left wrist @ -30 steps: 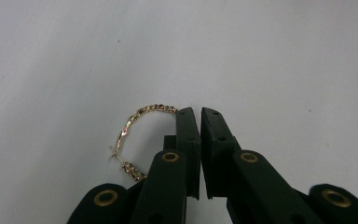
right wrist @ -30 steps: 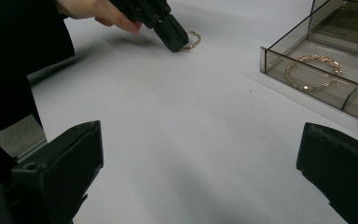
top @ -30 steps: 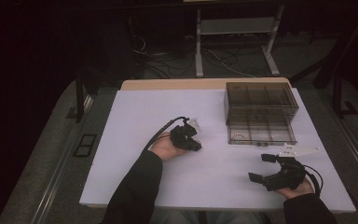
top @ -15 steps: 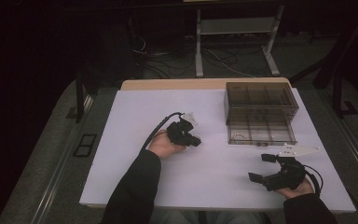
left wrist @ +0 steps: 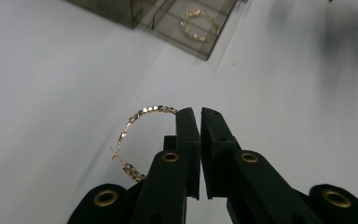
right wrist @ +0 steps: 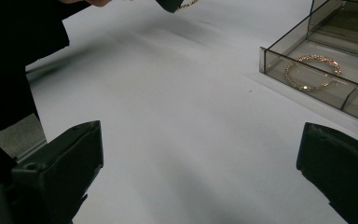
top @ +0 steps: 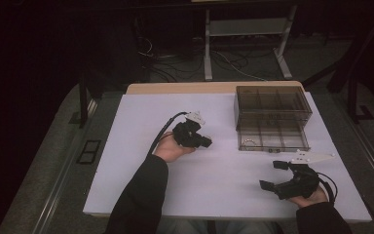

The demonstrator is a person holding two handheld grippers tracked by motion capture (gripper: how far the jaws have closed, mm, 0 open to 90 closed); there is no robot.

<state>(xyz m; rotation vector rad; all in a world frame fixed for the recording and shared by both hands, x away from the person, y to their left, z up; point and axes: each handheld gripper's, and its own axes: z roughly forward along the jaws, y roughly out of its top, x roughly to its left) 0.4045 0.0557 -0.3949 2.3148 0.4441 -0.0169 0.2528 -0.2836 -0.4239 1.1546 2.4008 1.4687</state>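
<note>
**Carrying the gold hoop to the drawer tray**

High view: the left gripper is held above the white table, to the left of the smoky organizer box whose bottom drawer is pulled out toward the person. A hoop already lies in the drawer's near-left compartment. The right gripper rests in front of the drawer, a little to its right, with its jaws spread and nothing between them. It can stay parked there; the drawer looks open far enough.

Left gripper view: the jaws are clamped together on a gold beaded hoop earring, which is pinched at one edge, so most of the ring sticks out to the side of the pads. The grip is thin, so I would move slowly toward the drawer and keep the jaws pointing downward to stop the ring swinging loose. The second hoop in the drawer marks the target; lower the ring inside the drawer's wall before releasing it.

Right gripper view: the wide-apart jaws frame bare table, with the drawer and its hoop ahead to the right.
</note>
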